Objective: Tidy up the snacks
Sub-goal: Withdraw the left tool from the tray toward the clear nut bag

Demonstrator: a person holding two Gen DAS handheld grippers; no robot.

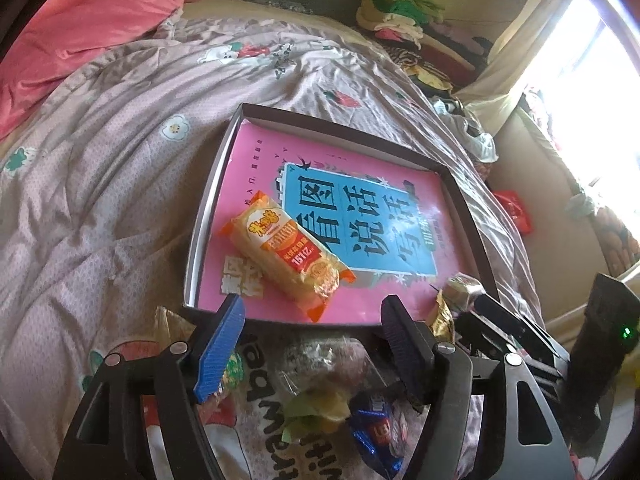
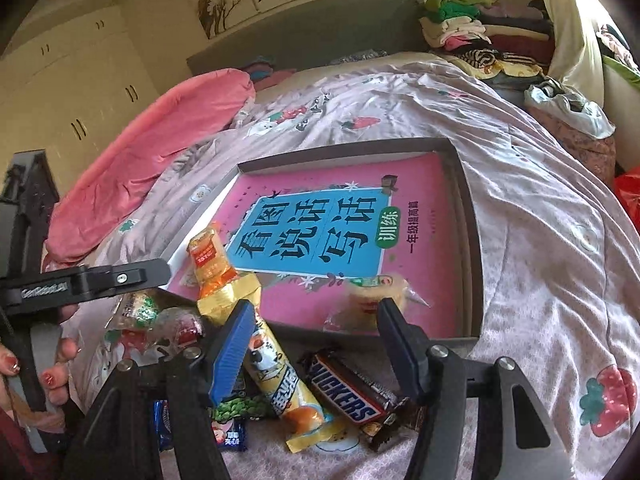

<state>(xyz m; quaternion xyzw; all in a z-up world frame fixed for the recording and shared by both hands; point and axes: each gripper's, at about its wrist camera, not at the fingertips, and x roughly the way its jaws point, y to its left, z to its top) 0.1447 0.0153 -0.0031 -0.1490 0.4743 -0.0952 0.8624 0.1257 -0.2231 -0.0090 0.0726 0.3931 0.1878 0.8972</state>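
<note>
Both the left gripper (image 1: 312, 312) and right gripper (image 2: 316, 320) hover open and empty over the loose wrapped snacks (image 2: 280, 392), seemingly to pick more for the shallow dark cardboard tray (image 1: 468, 204), where an orange-wrapped cracker pack (image 1: 286, 256) lies

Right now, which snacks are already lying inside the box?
The orange rice cracker pack and a small round wrapped snack lie in the box. The Snickers bar and the rest wait outside.

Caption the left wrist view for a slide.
Open left gripper hovers before the tray holding an orange snack pack.
</note>
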